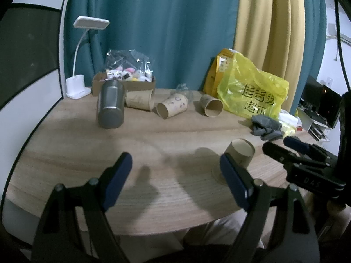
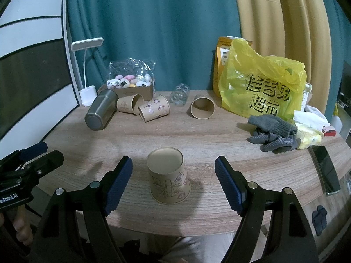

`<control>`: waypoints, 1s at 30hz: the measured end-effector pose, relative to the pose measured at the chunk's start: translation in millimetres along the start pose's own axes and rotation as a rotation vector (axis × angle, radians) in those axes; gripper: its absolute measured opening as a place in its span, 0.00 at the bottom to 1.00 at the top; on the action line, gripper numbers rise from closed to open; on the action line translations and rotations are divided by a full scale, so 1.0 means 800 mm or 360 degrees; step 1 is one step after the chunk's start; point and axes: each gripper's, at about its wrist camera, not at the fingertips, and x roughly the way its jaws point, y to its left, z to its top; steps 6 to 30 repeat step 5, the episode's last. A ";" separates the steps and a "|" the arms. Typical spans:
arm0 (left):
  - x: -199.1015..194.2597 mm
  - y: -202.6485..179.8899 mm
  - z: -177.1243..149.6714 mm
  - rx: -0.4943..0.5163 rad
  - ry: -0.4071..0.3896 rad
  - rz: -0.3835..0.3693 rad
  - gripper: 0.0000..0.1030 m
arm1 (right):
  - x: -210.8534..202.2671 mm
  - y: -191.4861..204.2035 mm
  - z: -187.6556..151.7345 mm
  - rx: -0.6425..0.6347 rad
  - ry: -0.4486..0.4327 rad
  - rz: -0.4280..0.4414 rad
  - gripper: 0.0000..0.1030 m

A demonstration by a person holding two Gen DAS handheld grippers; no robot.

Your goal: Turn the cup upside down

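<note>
A round light-wood table [image 2: 197, 131] fills both views, backed by a teal curtain [image 2: 153, 32] and a mustard-yellow curtain [image 2: 280, 22] at the far right. On the far right of the table slumps a crinkled yellow plastic shopping bag with black lettering [image 2: 263, 87], with a pair of grey knitted gloves [image 2: 272, 133] lying just in front of it. At the far left stands a white gooseneck desk lamp [image 2: 86, 65], next to a shallow cardboard box of small pastel toys under clear wrap [image 2: 131, 85].

The right gripper [image 2: 173, 184] has its blue-padded fingers spread wide, one on each side of the brown paper cup printed with line drawings [image 2: 169, 179], touching neither wall. That cup stands near the front edge with its mouth down and flat base up. The left gripper [image 1: 175, 182] is also spread wide over bare wood, holding nothing; the same cup shows just beyond its right finger.

In the far row lie a dull grey steel tumbler [image 2: 101, 112] on its side and three more brown paper cups [image 2: 153, 109], all tipped over.
</note>
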 end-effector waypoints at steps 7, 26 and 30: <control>-0.001 0.003 0.000 -0.0015 -0.0002 0.0002 0.81 | 0.000 0.000 0.000 0.0000 0.0002 0.0000 0.78; -0.001 0.003 0.000 -0.0015 -0.0002 0.0002 0.81 | 0.000 0.000 0.000 0.0000 0.0002 0.0000 0.78; -0.001 0.003 0.000 -0.0015 -0.0002 0.0002 0.81 | 0.000 0.000 0.000 0.0000 0.0002 0.0000 0.78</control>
